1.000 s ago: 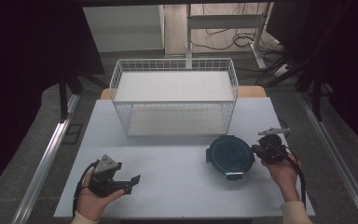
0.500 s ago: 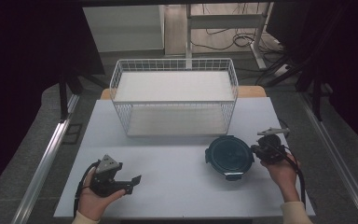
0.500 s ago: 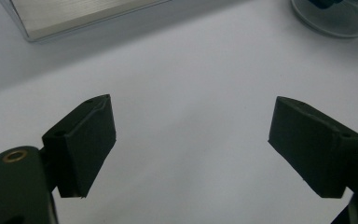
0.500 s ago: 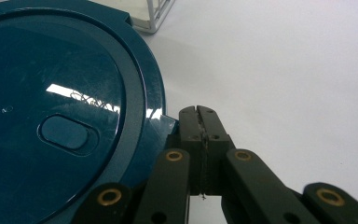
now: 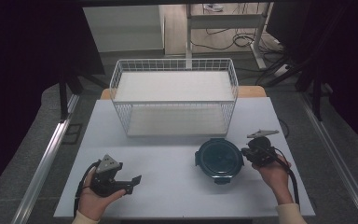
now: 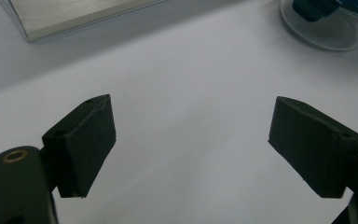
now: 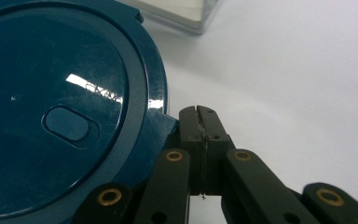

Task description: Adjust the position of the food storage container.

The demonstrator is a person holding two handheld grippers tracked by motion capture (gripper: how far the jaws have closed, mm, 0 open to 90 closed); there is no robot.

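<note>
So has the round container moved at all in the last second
No. The container sits in the same spot, just in front of the basket's right corner, with the right gripper shut at its edge.

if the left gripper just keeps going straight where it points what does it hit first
Probably the round blue-lidded container: the open left gripper points right across bare white table toward it, though the line may pass just in front of it.

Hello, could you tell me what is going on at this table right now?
A person holds a gripper in each hand over a white table. The right gripper is shut, its tips against a side tab of a round dark-blue lidded container; whether it pinches the tab is unclear. The left gripper is open over bare table. A white wire basket stands behind, seemingly empty.
</note>
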